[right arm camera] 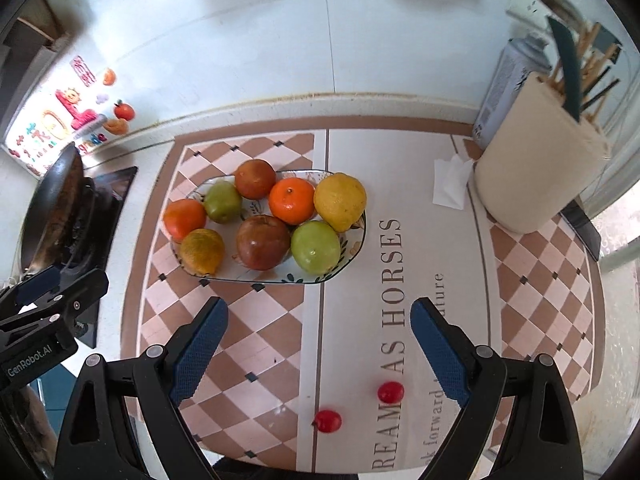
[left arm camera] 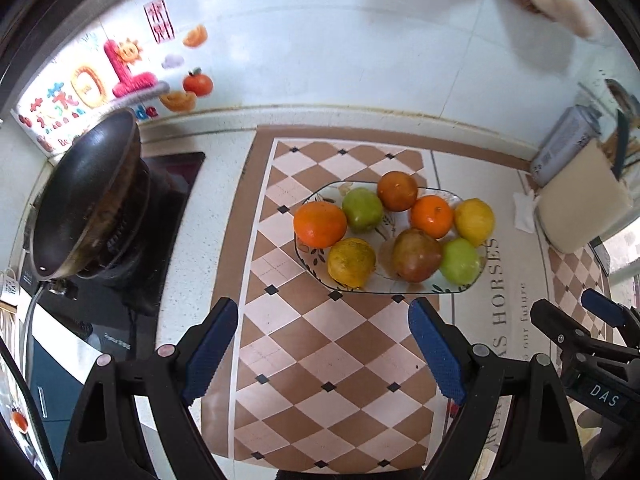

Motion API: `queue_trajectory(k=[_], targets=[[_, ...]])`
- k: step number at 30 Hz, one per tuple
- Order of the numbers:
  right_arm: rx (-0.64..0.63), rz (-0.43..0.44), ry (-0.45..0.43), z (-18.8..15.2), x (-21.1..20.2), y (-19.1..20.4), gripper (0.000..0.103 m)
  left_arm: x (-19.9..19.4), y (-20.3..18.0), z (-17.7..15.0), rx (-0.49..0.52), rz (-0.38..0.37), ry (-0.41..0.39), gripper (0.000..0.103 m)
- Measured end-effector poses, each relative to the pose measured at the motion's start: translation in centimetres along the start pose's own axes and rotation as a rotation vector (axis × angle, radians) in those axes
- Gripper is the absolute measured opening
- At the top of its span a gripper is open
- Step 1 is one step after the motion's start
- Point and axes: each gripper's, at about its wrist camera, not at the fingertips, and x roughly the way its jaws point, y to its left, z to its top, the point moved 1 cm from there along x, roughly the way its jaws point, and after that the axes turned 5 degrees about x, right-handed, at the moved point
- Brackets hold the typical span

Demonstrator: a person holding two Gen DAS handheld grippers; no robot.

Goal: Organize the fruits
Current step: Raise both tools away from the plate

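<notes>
A patterned glass plate on the checkered mat holds several fruits: oranges, green apples, yellow lemons and dark red fruits. Two small red cherry-like fruits lie loose on the mat, between my right gripper's fingers. My left gripper is open and empty, short of the plate. My right gripper is open and empty; it also shows in the left wrist view.
A black wok sits on the stove at the left. A cream utensil holder, a spray can and a white tissue stand at the right. A tiled wall is behind.
</notes>
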Motion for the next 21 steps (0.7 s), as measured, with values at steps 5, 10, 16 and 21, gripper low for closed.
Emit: queue_trajectory(k=[5, 10, 16, 21], targets=[[-0.007, 0.012, -0.054, -1.6, -3.8, 0.5, 0.095, -3.2, -0.3, -1.0, 0.020, -0.002, -0.052, 0.087], [-0.002, 0.033, -0.099, -2.9, -7.2, 0.6, 0.095, -6.3, -0.5, -2.2, 0.033, -0.016, -0.108, 0.087], [0.016, 0.047, -0.154, -4.7, -11.0, 0.3, 0.095, -9.4, -0.8, -3.6, 0.047, -0.022, -0.160, 0.087], [0.019, 0.053, -0.178, -5.8, -13.0, 0.3, 0.095, -11.1, -1.2, -4.7, 0.056, -0.023, -0.192, 0.087]])
